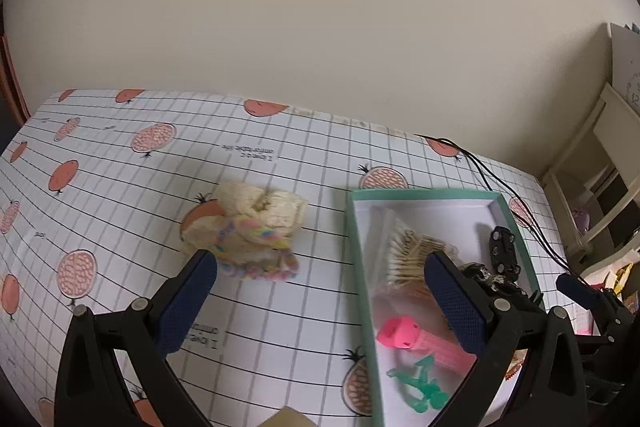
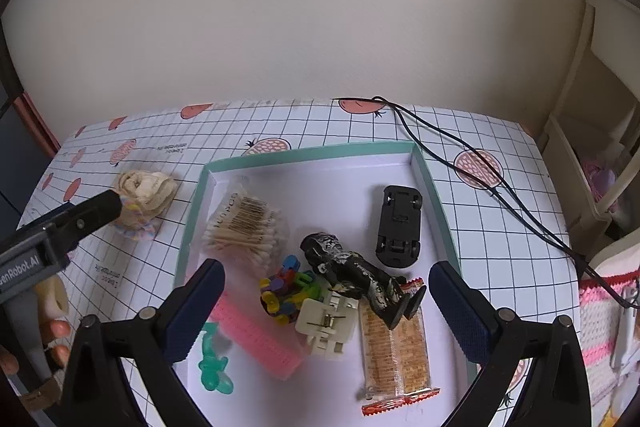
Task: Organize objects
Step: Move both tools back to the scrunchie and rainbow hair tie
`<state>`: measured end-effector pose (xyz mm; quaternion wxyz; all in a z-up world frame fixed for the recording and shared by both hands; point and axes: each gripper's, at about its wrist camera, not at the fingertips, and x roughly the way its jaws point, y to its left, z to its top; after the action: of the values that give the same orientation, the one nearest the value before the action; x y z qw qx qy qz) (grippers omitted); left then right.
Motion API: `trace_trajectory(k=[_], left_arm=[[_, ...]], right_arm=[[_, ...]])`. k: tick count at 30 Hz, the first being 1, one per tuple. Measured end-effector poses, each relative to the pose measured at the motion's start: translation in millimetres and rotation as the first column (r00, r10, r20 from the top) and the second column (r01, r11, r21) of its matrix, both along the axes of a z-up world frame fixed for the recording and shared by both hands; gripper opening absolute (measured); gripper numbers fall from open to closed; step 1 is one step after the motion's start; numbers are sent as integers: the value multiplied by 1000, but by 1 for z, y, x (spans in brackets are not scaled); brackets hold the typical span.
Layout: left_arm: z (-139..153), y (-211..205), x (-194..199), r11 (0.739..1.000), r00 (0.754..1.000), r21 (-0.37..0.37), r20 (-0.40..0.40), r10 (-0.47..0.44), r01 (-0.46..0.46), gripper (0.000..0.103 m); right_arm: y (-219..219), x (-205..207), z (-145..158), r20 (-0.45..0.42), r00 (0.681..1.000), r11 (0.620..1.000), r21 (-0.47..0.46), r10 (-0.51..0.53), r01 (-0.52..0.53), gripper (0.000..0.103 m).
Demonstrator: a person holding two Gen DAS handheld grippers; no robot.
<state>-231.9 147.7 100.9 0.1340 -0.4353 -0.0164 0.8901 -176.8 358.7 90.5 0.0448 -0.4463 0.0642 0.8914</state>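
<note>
Blue-padded fingers of the left gripper (image 1: 320, 267) spread wide and grip nothing; one pad hangs just beside the cream plush toy (image 1: 244, 227) with its pastel braid, which lies on the grid-patterned tablecloth (image 1: 120, 187) at ten o'clock from the teal-rimmed box (image 1: 360, 267). Over that box the right gripper (image 2: 326, 275) hovers, jaws wide as well, empty. Inside the box lie a pack of cotton swabs (image 2: 244, 227) at ten o'clock, a black toy car (image 2: 399, 223) upside down at two o'clock, and a dark figurine (image 2: 356, 275) near the middle — its feet resting on a cracker packet (image 2: 396, 351). A pink roller (image 2: 256, 335) and green plastic piece (image 2: 212, 363) sit at seven o'clock — a black cable (image 2: 460, 151) trails beyond.
</note>
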Motion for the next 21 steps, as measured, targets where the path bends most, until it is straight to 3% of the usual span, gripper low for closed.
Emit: trace_trajectory(k=[21], left_arm=[[4,-99,-18,991,991,35,5,130,-131,103]], right_arm=[[-73,-18,8,-36,994,995,-7,102,-102,103]])
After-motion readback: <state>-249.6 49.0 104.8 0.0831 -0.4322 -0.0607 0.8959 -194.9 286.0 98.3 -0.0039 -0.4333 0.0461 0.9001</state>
